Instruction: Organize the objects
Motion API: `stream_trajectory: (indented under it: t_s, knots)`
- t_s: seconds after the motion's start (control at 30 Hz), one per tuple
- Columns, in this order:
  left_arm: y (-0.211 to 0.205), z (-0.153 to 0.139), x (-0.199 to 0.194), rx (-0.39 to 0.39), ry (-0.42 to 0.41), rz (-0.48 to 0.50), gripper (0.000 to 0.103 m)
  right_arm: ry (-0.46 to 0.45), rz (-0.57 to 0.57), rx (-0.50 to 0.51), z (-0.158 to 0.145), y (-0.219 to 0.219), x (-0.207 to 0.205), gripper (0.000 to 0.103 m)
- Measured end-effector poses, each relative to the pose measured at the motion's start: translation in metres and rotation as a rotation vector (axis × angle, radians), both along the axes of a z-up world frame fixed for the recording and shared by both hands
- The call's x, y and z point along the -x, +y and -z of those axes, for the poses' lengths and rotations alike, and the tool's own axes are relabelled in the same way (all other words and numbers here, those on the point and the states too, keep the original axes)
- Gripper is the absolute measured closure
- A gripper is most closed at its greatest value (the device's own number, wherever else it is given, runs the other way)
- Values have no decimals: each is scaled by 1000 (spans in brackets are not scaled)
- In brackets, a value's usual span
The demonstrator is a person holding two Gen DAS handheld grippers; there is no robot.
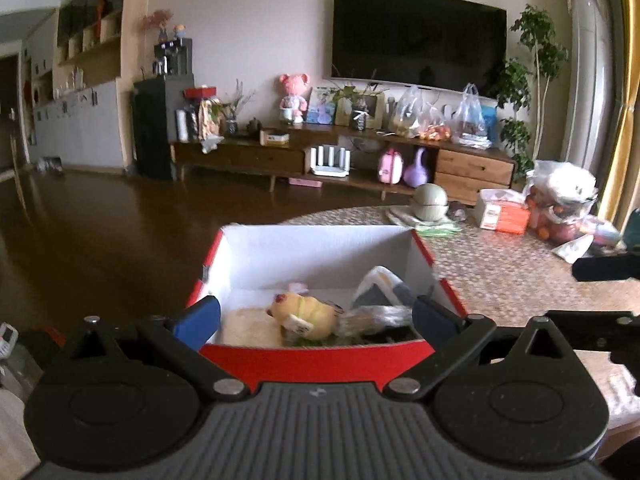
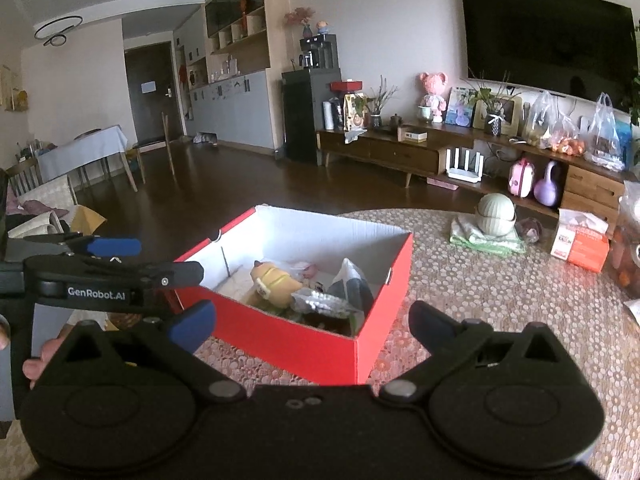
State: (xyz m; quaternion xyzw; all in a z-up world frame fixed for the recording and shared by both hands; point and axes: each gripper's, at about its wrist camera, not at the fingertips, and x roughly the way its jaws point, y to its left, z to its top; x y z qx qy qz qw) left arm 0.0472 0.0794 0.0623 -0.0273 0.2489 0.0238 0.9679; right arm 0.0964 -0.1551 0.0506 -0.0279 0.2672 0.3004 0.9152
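Observation:
A red cardboard box [image 1: 316, 358] with a white inside stands on the patterned table; it also shows in the right wrist view [image 2: 296, 340]. In it lie a yellow plush toy [image 1: 306, 316] [image 2: 274, 280], a beige flat piece [image 1: 250, 330], a dark packet [image 1: 380, 288] [image 2: 352, 284] and a clear wrapped snack [image 1: 376, 318] [image 2: 324, 302]. My left gripper [image 1: 316, 316] is open, its blue fingers straddling the box's near wall. My right gripper [image 2: 312, 326] is open and empty, just in front of the box's near corner. The left gripper [image 2: 116, 258] appears at the box's left side.
On the table behind the box are a green round pot [image 1: 431, 202] on folded cloth, an orange tissue pack [image 1: 504, 212] and bags of fruit [image 1: 560, 204]. A TV cabinet [image 1: 360, 152] stands beyond the table. The table edge lies left of the box.

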Motion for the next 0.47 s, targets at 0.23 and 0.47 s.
stream_trajectory:
  t_s: [0.23,0.47]
  knots:
    - [-13,11,2,-14,51,10,0,18,7,-9,5,-7,7,0]
    - [-15,21,3,19,77,6,0,35,18,-5,10,-10,9,0]
